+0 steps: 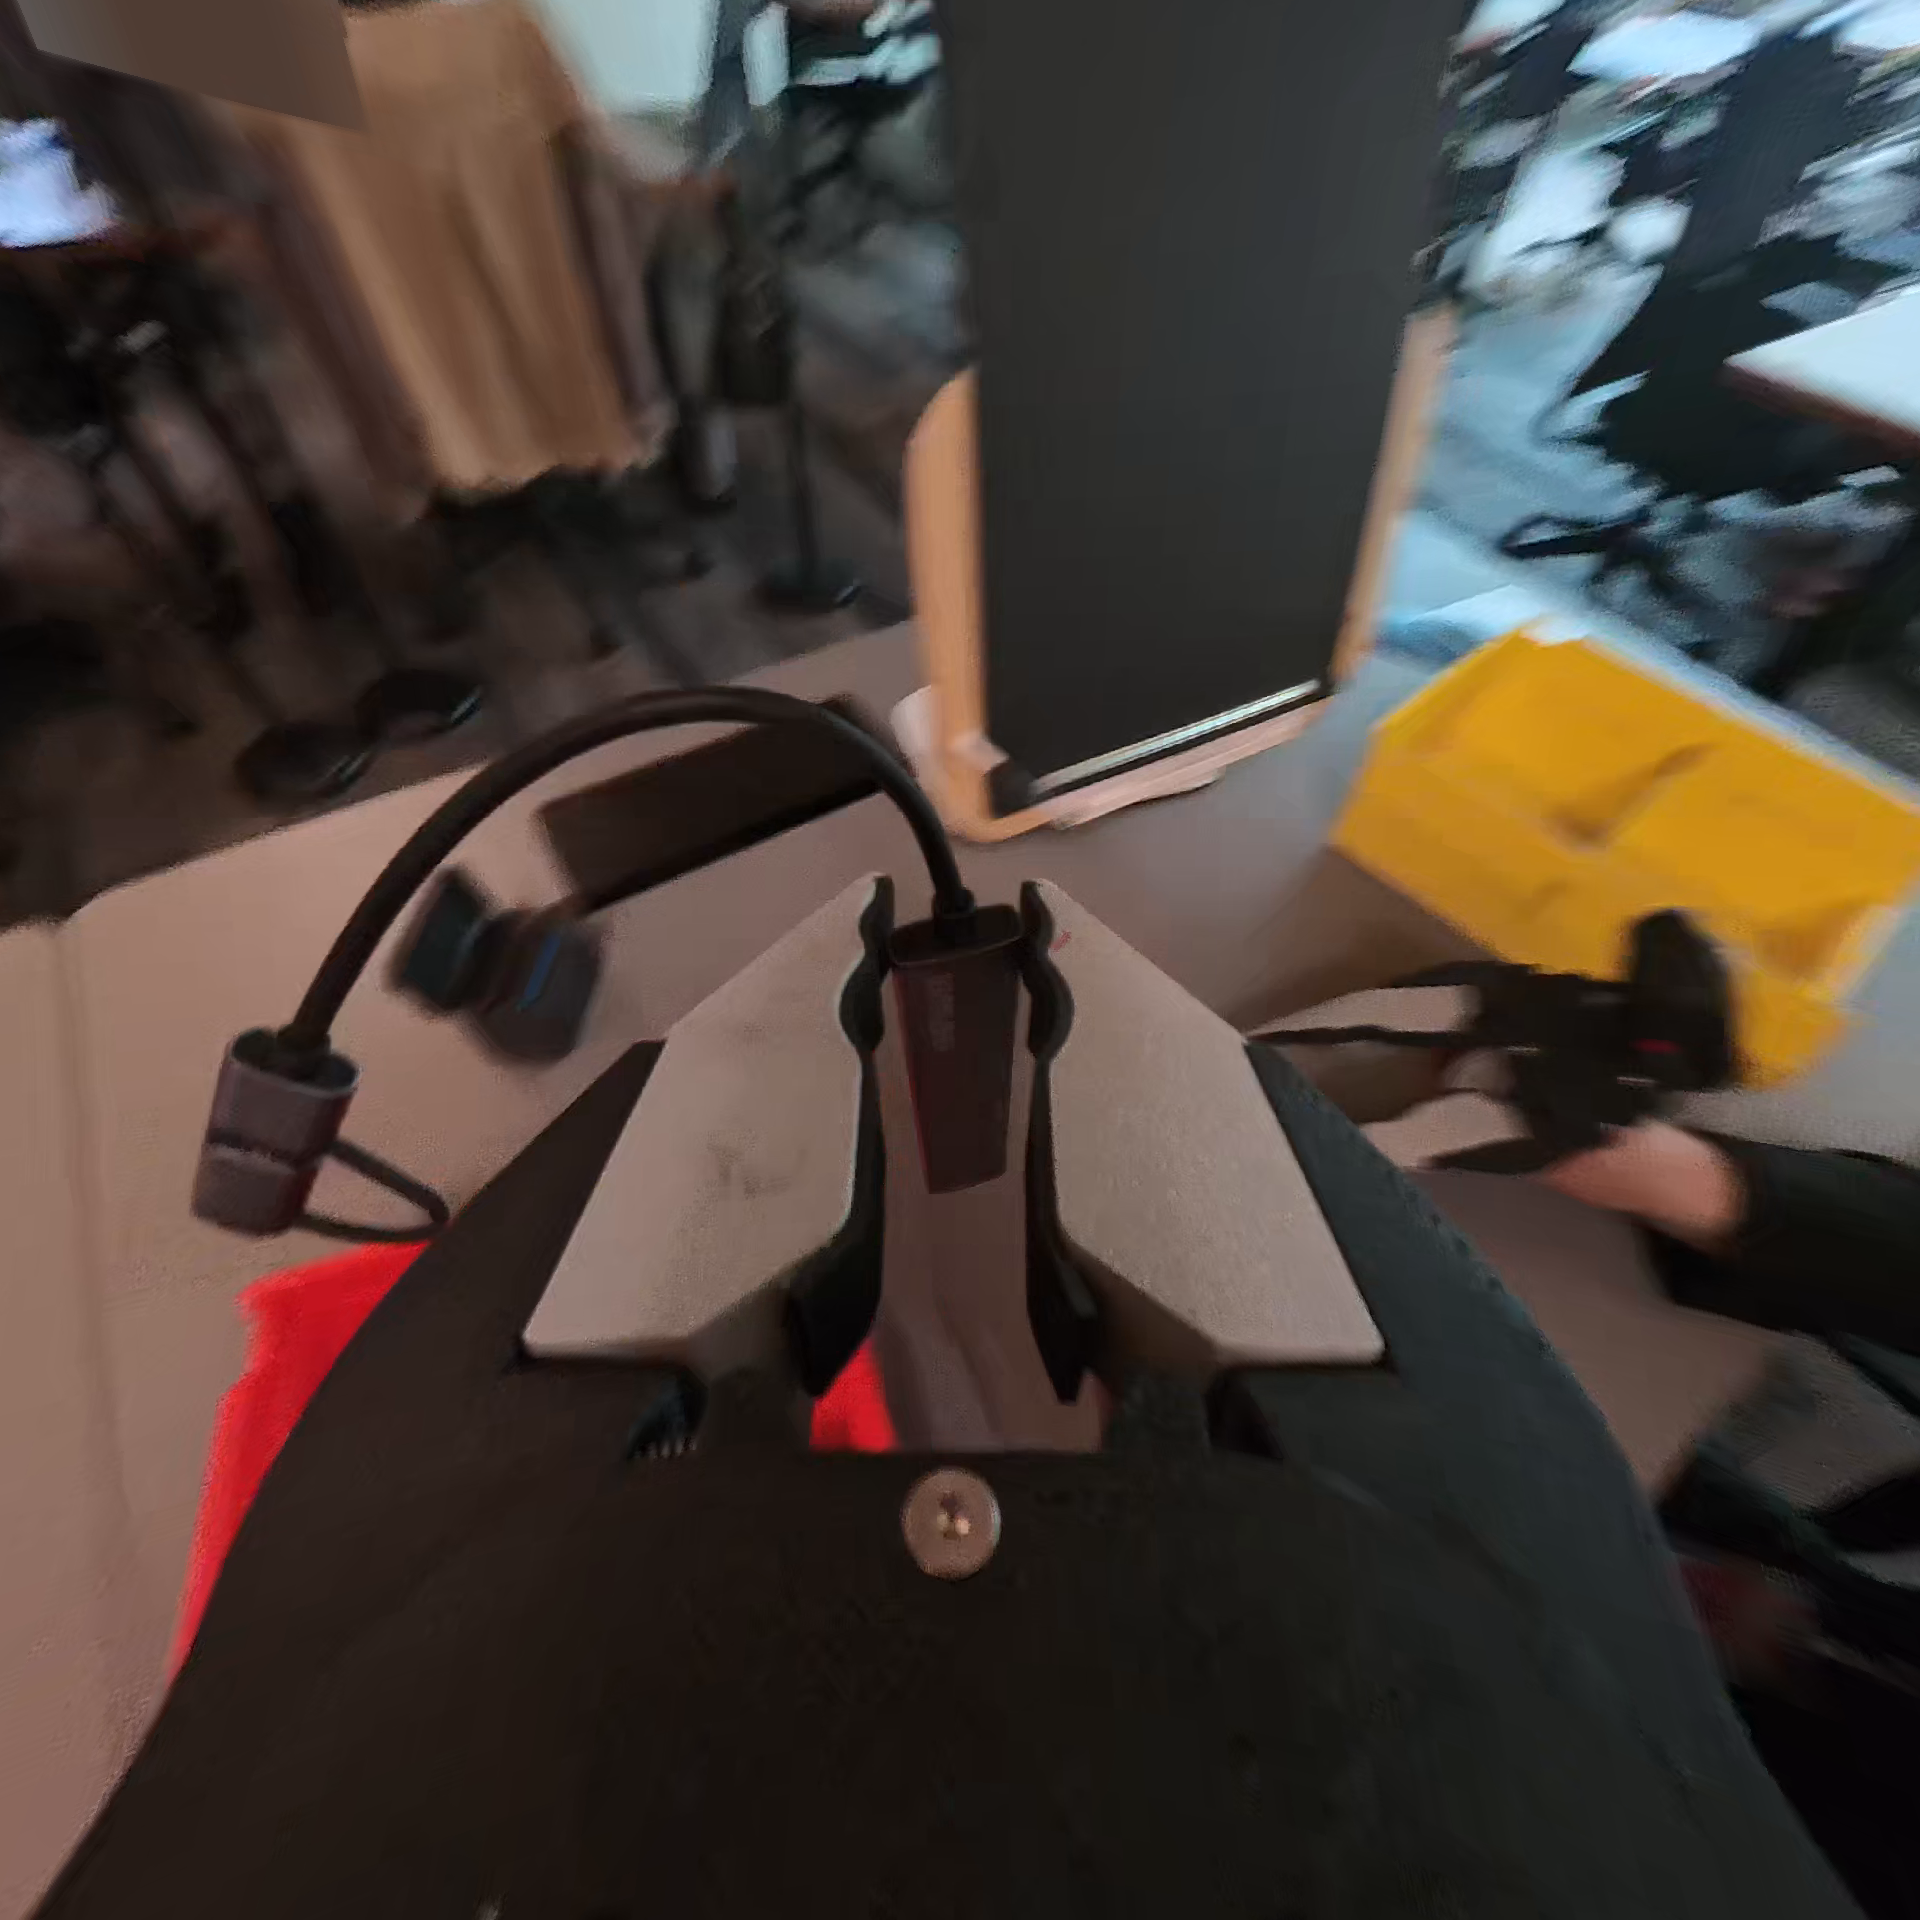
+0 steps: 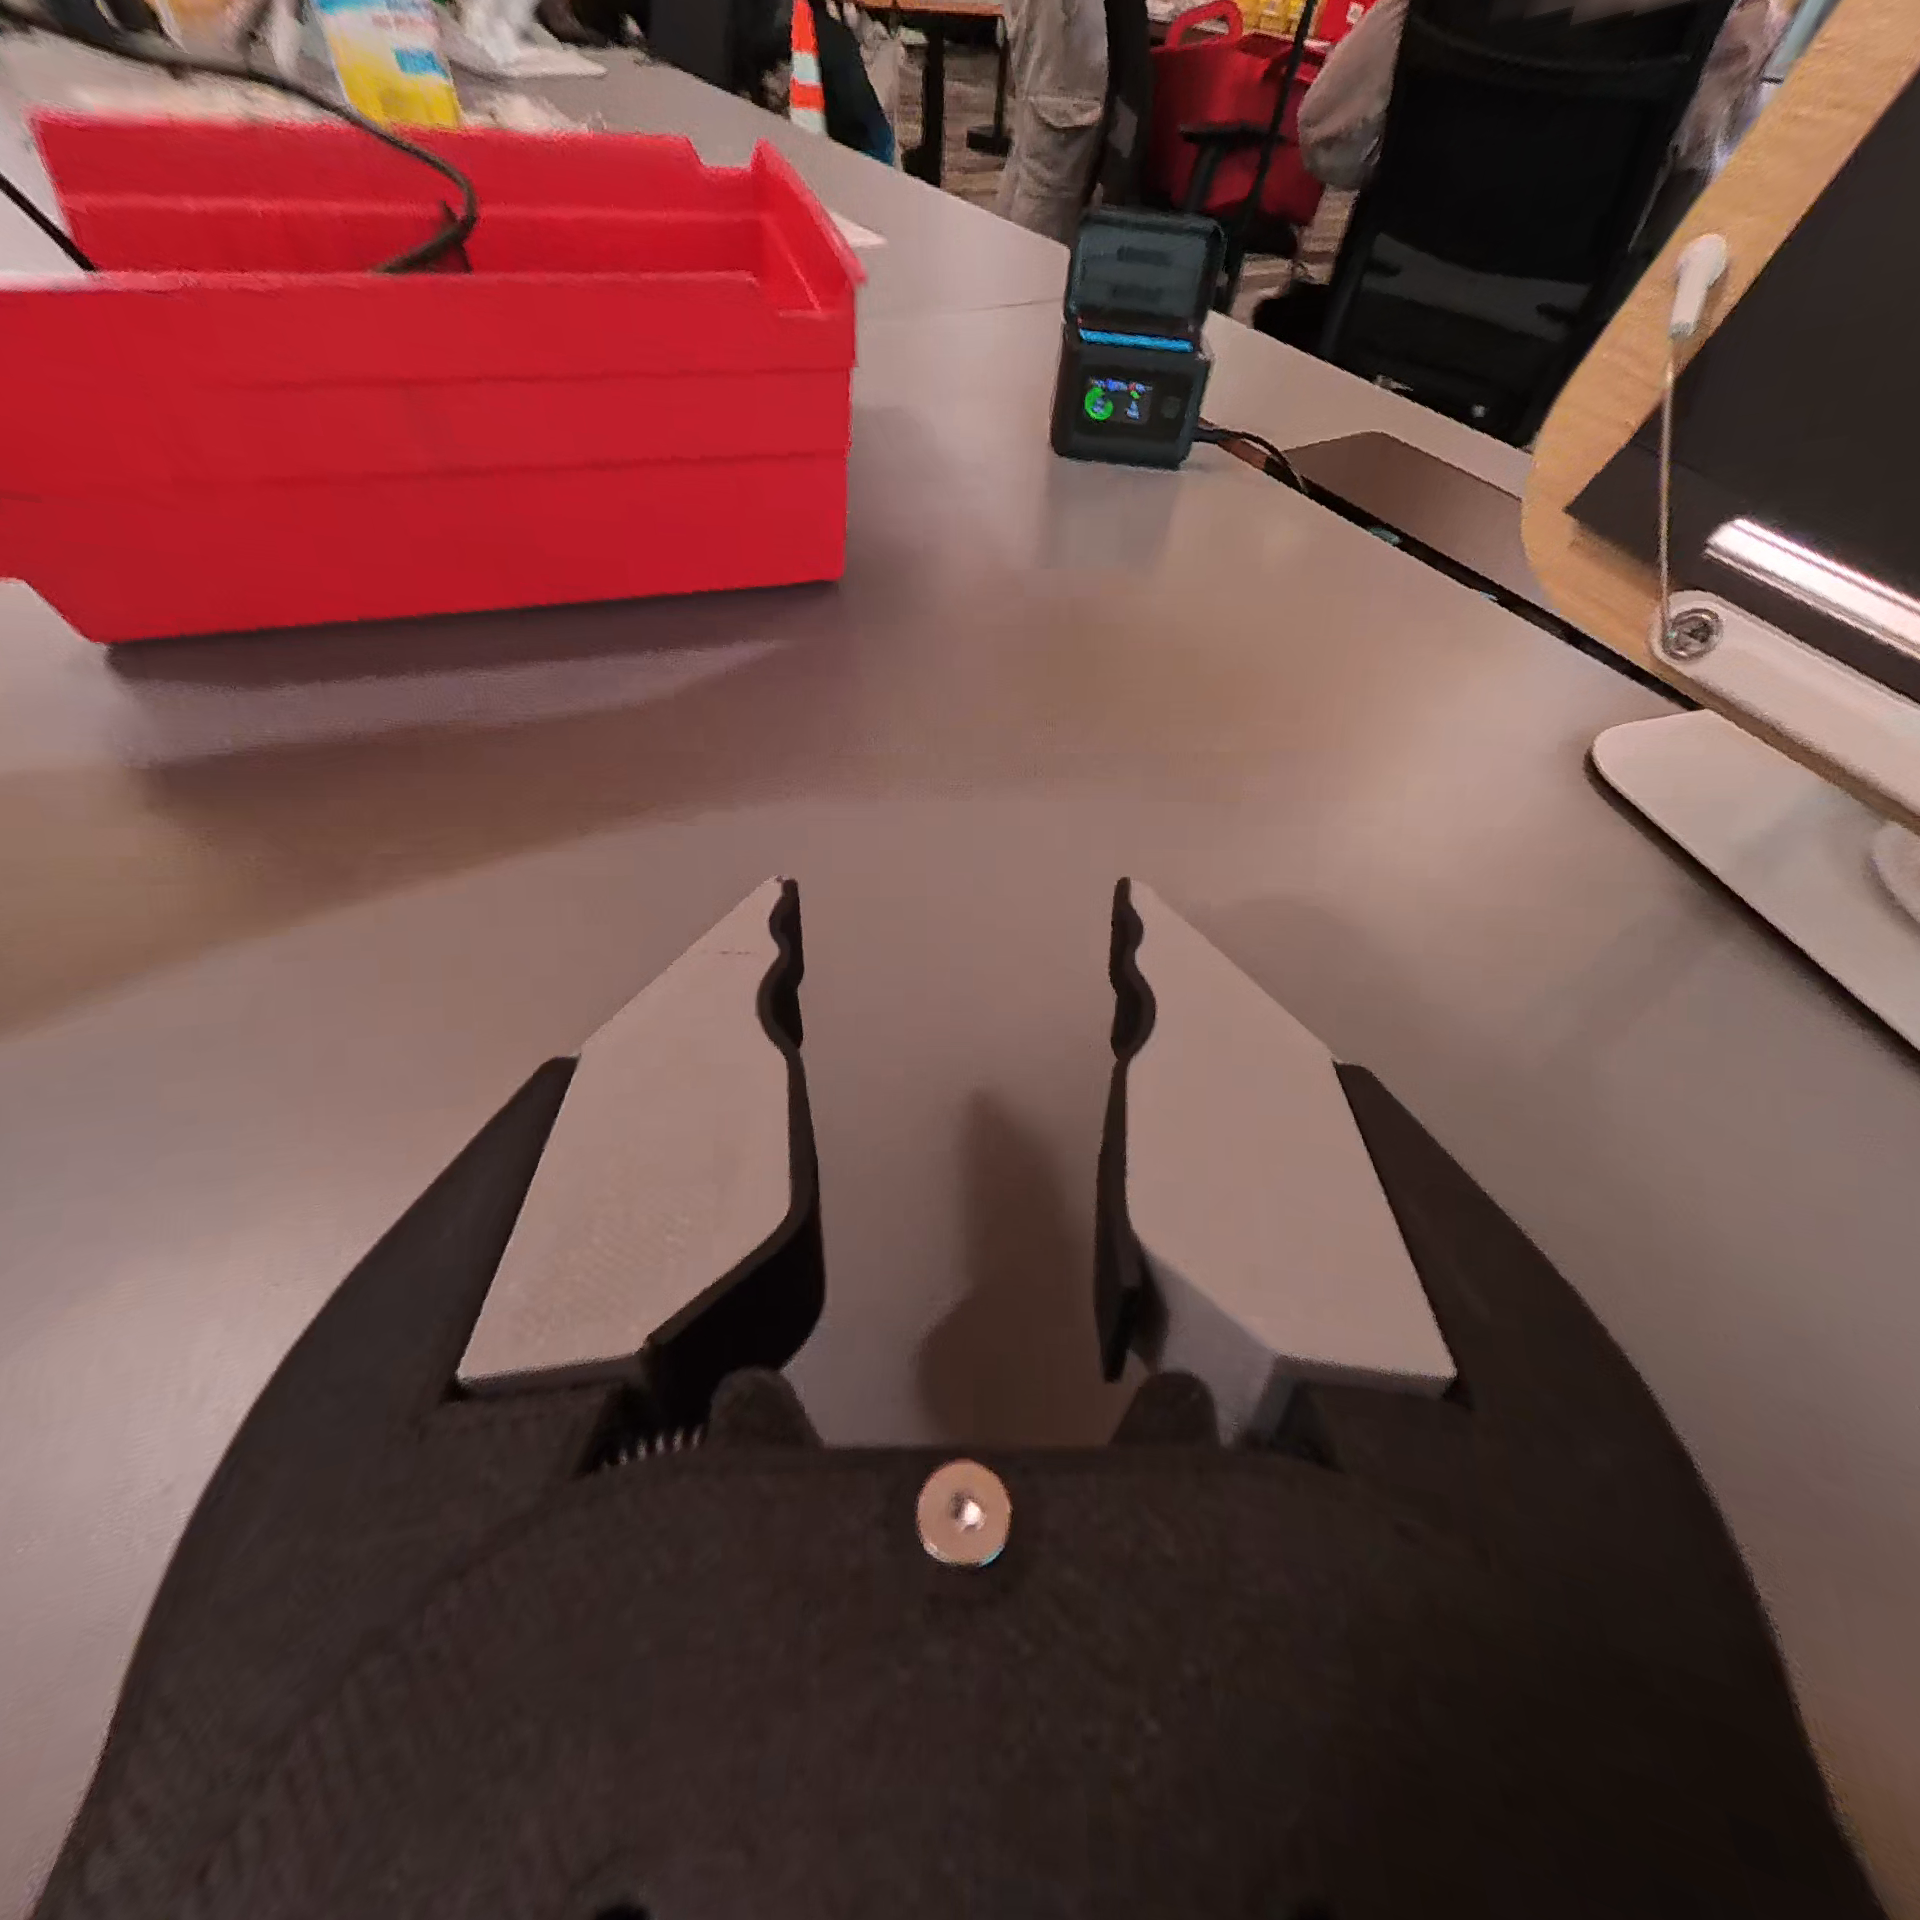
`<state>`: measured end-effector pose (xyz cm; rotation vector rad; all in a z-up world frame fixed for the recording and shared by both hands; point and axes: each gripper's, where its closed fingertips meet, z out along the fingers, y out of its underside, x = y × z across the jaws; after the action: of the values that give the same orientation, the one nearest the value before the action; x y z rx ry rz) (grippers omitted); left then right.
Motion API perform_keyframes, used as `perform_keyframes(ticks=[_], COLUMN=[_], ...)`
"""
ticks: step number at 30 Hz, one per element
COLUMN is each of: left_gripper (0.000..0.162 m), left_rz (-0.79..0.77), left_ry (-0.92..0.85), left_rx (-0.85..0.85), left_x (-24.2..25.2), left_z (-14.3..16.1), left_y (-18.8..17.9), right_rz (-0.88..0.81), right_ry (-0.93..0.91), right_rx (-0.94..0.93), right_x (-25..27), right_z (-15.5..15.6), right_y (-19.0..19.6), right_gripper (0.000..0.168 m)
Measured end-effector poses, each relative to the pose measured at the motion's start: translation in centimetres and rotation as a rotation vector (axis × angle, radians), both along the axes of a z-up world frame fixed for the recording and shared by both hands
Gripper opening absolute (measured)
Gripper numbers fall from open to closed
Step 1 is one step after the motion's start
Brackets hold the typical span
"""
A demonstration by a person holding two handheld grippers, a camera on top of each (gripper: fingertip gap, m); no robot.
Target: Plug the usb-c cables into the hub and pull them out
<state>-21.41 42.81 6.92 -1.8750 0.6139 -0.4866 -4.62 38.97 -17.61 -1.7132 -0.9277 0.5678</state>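
The left gripper pinches the hub, a slim dark body held lengthwise between its fingers and lifted off the table. The hub's own lead arches up and over to the left and ends in a grey plug hanging just left of the hub. A red bin lies below the hub and a yellow bin well to the right of it. The other gripper shows blurred, right of the hub.

In the right wrist view, the right gripper has its fingers spread with nothing between them, low over bare table. A dark cable drops into the red bin, at the far left.

No cable appears seated in the hub, so this looks like the fetching step before plugging. The next move likely calls for the right gripper to pick a usb-c cable by its plug, then line it up squarely with a port while the left holds the hub steady.
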Motion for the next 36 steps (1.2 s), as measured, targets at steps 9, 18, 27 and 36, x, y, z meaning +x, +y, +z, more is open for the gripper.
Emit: perform_keyframes(ticks=[9,18,27,36], left_gripper=[0.022,0.022,0.047,0.046], left_rz=[-0.247,-0.273,-0.176,-0.032], left_ry=[-0.167,-0.365,-0.195,0.359], left_rx=[0.048,-0.179,-0.137,0.163], left_x=[11.8,18.6,16.0,13.5], left_z=[-3.6,-17.5,-22.0,-26.8], left_y=[-7.7,-8.0,-6.8,-6.4], right_rz=[0.235,0.188,-0.094,-0.162], right_ry=[0.345,0.037,-0.111,-0.404], right_rx=[0.173,0.144,0.207,0.281], right_x=[-0.6,-1.8,2.9,4.1], right_z=[8.5,3.2,3.3,0.0], right_y=[-5.5,-4.3,0.4,1.6], right_gripper=[0.053,0.006,0.005,0.005])
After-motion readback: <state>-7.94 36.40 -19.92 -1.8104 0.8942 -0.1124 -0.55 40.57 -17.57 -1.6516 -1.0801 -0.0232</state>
